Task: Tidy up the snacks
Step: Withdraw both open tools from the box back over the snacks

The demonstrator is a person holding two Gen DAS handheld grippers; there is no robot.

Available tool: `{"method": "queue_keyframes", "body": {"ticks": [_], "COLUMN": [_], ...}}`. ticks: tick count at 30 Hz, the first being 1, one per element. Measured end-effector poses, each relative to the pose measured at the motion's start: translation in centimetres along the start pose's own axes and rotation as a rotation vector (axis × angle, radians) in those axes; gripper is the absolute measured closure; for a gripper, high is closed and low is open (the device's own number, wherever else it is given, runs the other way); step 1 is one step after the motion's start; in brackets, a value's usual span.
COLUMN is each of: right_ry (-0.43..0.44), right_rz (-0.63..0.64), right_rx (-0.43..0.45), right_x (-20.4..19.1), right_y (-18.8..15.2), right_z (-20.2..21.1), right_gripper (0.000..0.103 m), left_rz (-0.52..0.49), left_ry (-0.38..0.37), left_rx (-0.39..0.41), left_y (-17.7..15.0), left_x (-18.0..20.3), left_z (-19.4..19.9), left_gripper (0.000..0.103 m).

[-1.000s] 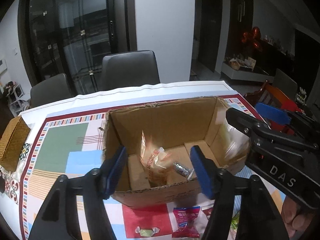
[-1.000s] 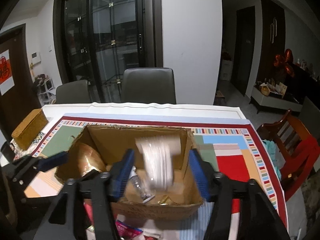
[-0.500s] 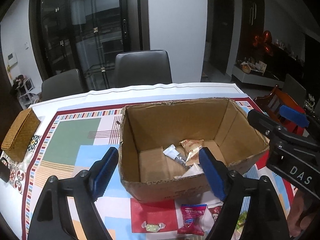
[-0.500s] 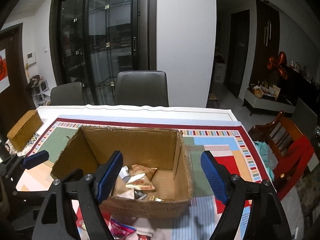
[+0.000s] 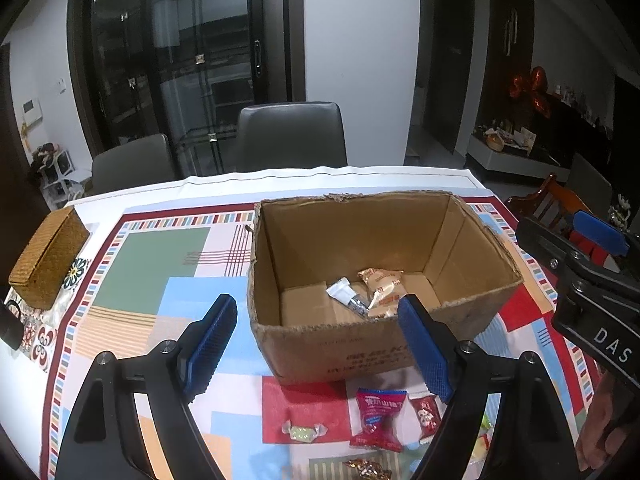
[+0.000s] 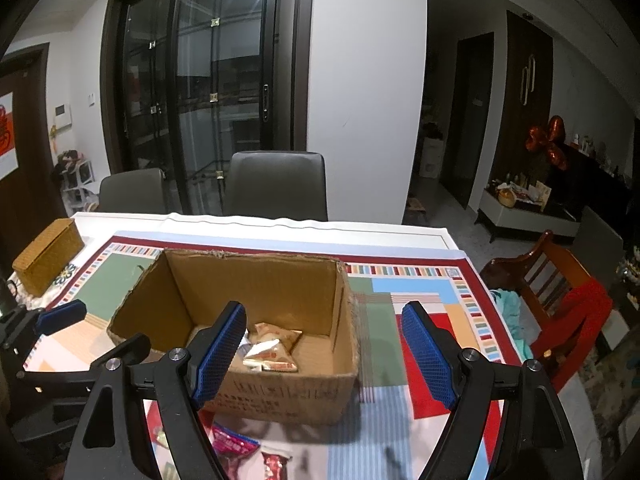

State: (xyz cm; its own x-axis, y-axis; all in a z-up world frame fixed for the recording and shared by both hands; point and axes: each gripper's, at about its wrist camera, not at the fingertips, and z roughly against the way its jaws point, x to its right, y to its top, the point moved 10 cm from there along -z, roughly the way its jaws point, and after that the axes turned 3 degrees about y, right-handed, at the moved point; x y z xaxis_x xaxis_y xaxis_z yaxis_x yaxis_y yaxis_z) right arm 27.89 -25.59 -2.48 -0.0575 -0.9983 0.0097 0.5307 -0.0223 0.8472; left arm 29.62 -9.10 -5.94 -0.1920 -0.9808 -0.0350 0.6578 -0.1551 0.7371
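Note:
An open cardboard box point(image 5: 472, 236) stands mid-table; it also shows in the right wrist view point(image 6: 256, 276). Inside lie a tan snack packet point(image 5: 382, 280) and a white sachet point(image 5: 340, 292); the right wrist view shows tan packets point(image 6: 276, 334). My left gripper point(image 5: 316, 344) is open and empty, above the box's near wall. My right gripper point(image 6: 322, 348) is open and empty, above the box's near right corner; it also shows in the left wrist view point(image 5: 576, 256). Loose on the cloth lie a red-pink packet point(image 5: 378, 416), a small red packet point(image 5: 425, 416), a green candy point(image 5: 302, 432).
A woven brown box point(image 5: 48, 256) sits at the table's left edge. Two grey chairs point(image 5: 290, 136) stand behind the table, a red wooden chair point(image 6: 560, 296) to the right. More wrapped sweets point(image 6: 230, 446) lie before the box in the right wrist view.
Both grippers have drawn back and up from the box. The snacks that were falling from them a second ago now lie on the box floor.

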Motion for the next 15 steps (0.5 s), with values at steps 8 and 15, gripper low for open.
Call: {"method": "queue_keyframes", "body": {"ticks": [8, 15], "right_ry": [-0.008, -0.016], "right_rz": [-0.017, -0.017], "right_rx": [-0.009, -0.026], "right_x": [1.0, 1.3], "right_y": [-1.2, -2.7], "right_z": [1.4, 2.2], "right_gripper": [0.022, 0.022], "left_rz": [0.019, 0.01], "left_ry": [-0.006, -0.003], "left_rx": [-0.008, -0.009], "left_y": [-1.1, -2.5], "left_x": [0.2, 0.3], "left_z": [1.2, 1.8], "left_gripper": [0.02, 0.02]}}
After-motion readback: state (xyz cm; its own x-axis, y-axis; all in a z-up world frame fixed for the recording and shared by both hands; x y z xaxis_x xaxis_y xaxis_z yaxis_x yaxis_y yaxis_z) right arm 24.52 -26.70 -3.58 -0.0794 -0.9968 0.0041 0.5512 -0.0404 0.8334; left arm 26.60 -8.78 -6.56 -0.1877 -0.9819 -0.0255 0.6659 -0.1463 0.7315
